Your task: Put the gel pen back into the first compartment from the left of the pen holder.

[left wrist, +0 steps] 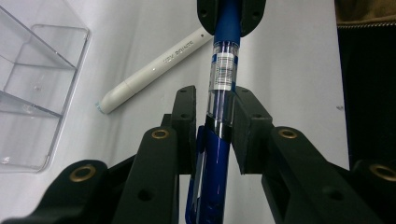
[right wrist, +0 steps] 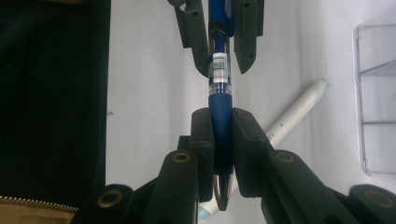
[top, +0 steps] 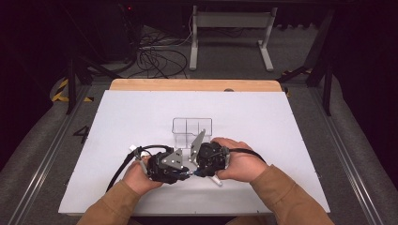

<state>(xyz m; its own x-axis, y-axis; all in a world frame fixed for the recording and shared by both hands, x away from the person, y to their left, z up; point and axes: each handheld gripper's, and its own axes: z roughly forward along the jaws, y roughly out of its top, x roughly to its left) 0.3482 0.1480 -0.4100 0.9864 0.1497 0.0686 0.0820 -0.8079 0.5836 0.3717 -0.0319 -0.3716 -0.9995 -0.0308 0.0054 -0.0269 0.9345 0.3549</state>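
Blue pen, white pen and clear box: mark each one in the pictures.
blue pen (left wrist: 222,70), left gripper view, on its clear labelled barrel.
white pen (left wrist: 154,70), left gripper view, on the middle of its body.
clear box (top: 192,126), high view, on its middle divider.

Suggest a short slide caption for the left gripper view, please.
Both grippers clamp one blue pen end to end above a white marker beside a clear divided organizer.

The left gripper (left wrist: 214,119) has its black jaws on either side of a blue pen (left wrist: 223,74); the right gripper (left wrist: 230,13) clamps the pen's far end. A white marker (left wrist: 156,69) lies on the white table (left wrist: 289,79) beside a clear plastic organizer (left wrist: 32,93).
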